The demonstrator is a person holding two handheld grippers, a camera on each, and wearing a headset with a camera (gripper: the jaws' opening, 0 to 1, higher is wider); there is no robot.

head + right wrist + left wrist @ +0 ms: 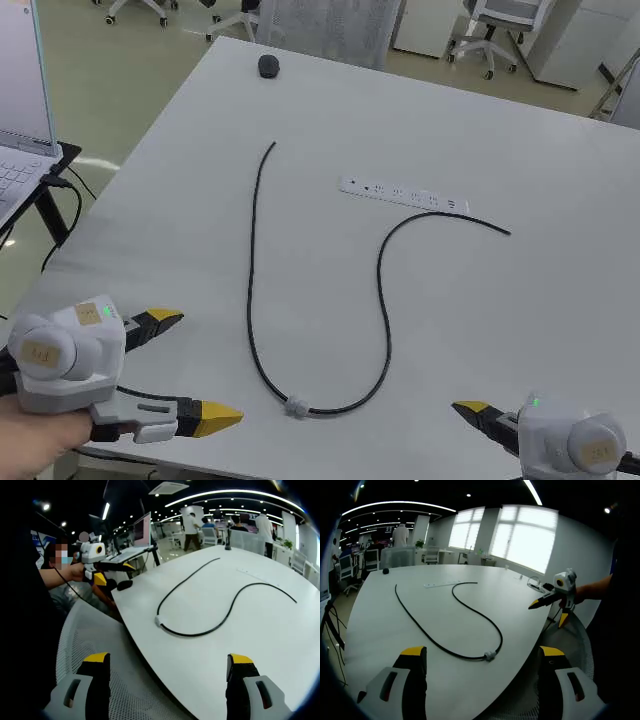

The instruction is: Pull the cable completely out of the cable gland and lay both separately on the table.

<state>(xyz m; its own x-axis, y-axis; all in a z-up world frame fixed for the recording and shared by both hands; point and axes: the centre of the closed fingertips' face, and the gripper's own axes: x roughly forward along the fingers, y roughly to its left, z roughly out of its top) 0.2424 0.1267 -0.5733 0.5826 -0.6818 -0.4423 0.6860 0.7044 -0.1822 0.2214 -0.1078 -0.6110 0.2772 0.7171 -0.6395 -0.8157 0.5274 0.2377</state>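
Observation:
A long black cable (pixel 251 270) lies in an S-curve on the white table (pixel 520 320). A small grey cable gland (pixel 296 407) sits on the cable near the table's front edge. It appears again in the left gripper view as gland (pixel 490 655) on cable (pixel 420 622), and in the right gripper view as gland (pixel 158 621) on cable (pixel 227 615). My left gripper (pixel 195 367) hovers open at the front left, left of the gland. Off to the gland's right, my right gripper (pixel 478 418) is open with nothing in it. Neither touches the cable.
A white power strip (pixel 403 194) lies beyond the cable's right end. A dark round object (pixel 268 65) rests near the far edge. A laptop (pixel 20 110) stands on a stand to the left of the table. Office chairs stand behind.

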